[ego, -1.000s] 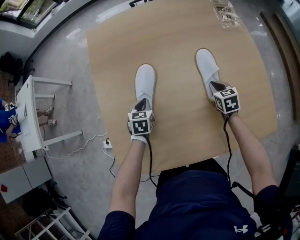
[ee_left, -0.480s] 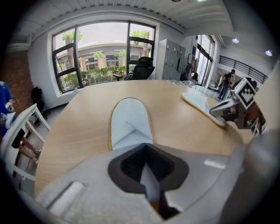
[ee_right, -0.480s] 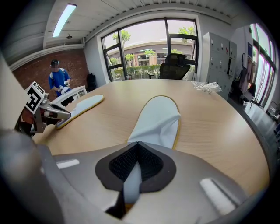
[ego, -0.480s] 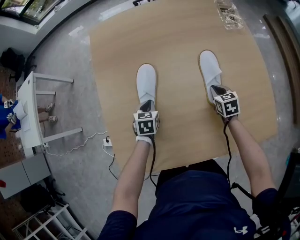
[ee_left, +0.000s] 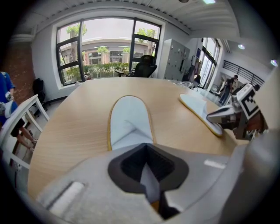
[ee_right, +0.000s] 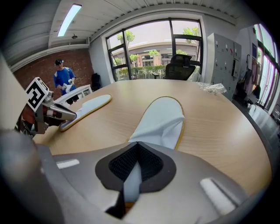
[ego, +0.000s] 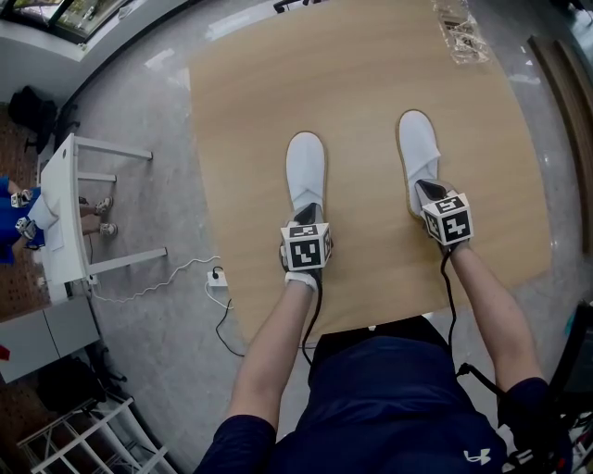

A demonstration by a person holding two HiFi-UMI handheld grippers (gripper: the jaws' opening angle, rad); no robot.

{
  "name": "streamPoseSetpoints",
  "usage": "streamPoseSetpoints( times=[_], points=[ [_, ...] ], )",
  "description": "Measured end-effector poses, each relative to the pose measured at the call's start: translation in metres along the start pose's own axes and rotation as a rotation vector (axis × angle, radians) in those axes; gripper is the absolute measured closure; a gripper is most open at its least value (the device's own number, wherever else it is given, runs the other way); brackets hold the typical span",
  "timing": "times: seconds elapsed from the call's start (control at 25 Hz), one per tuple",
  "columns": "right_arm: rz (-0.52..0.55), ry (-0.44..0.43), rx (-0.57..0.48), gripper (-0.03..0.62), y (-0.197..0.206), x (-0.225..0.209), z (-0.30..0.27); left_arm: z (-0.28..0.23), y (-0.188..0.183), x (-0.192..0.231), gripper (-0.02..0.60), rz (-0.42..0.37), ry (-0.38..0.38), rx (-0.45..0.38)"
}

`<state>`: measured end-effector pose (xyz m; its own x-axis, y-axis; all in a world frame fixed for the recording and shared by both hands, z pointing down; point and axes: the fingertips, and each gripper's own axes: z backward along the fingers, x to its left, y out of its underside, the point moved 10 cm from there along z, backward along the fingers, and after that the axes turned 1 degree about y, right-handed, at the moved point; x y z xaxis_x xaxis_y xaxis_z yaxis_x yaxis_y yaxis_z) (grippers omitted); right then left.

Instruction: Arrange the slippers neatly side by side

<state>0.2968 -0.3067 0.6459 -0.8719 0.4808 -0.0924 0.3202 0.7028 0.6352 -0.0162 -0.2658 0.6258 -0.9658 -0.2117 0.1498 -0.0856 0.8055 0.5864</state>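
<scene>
The only holder in sight is a clear bag (ego: 459,28) at the table's (ego: 361,65) upper right corner; its contents are too small to tell. The left gripper (ego: 307,218) is clamped on the heel of the left slipper (ego: 305,167) at frame centre, and the right gripper (ego: 429,192) is clamped on the heel of the right slipper (ego: 418,148) right of centre, toes toward the top, bare wood between them. Open tabletop lies above the toes and to either side, while the near edge runs just below both grippers.
</scene>
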Motion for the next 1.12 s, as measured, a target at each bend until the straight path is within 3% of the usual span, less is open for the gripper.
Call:
streamPoseSetpoints(
  times=[0.24, 1.12],
  points=[
    [0.017, -0.019, 0.003, 0.583, -0.002, 0.021, 0.006, 0.007, 0.008, -0.009, 0.578, 0.033, 0.021, 0.019],
    [0.094, -0.104, 0.023, 0.583, 0.017, 0.069, 0.011, 0.008, 0.039, -0.051, 0.578, 0.312, 0.131, 0.049]
  ],
)
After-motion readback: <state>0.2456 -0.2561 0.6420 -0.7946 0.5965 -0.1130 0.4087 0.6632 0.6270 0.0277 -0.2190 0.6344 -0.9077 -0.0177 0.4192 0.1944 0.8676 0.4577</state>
